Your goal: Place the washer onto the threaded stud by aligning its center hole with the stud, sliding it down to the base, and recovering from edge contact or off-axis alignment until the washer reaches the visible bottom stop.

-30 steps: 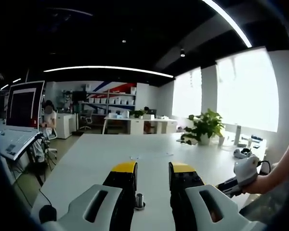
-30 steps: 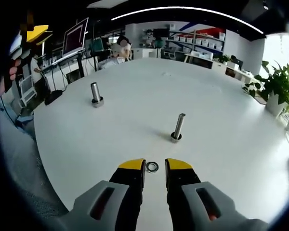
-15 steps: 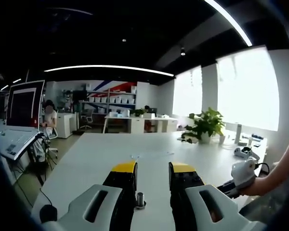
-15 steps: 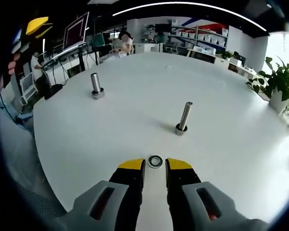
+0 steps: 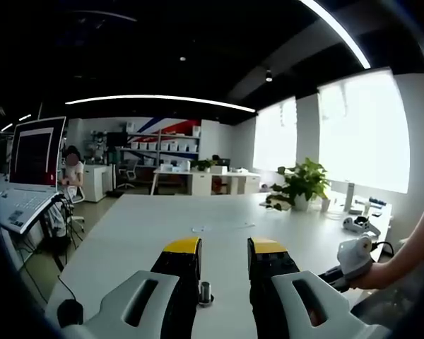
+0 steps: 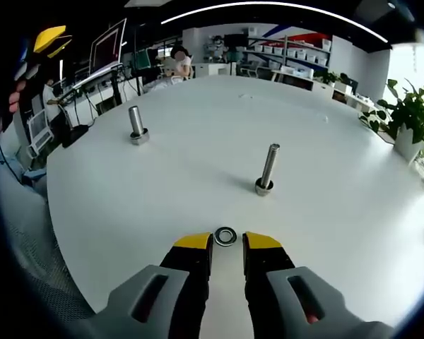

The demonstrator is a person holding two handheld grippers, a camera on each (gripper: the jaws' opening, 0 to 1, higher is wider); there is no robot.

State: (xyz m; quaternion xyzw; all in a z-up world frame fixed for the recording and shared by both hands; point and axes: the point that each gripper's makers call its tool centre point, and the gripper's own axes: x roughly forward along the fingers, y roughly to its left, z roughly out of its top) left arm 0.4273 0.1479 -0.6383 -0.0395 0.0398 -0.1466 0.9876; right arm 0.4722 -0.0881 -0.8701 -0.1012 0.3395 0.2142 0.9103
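Observation:
A small metal washer (image 6: 225,236) lies flat on the white table (image 6: 325,212), just ahead of the yellow tips of my right gripper (image 6: 226,244), which is open and holds nothing. Beyond it a slim threaded stud (image 6: 267,169) stands upright on its base. A thicker stud (image 6: 136,125) stands further left. My left gripper (image 5: 225,247) is open too, hovering over the table (image 5: 141,233) with a short stud (image 5: 205,292) showing low between its jaws. In the left gripper view the right gripper (image 5: 353,258) shows at the right edge, held by a person's arm.
A potted plant (image 6: 408,120) stands at the table's right side, and a white device (image 5: 358,224) lies near it. A monitor (image 5: 35,152) on a stand is off the left edge. Shelves and a seated person (image 6: 175,67) are far behind.
The right gripper's camera pulled back a little, so the washer now lies just past the tips instead of between them. The left gripper view is nearly unchanged.

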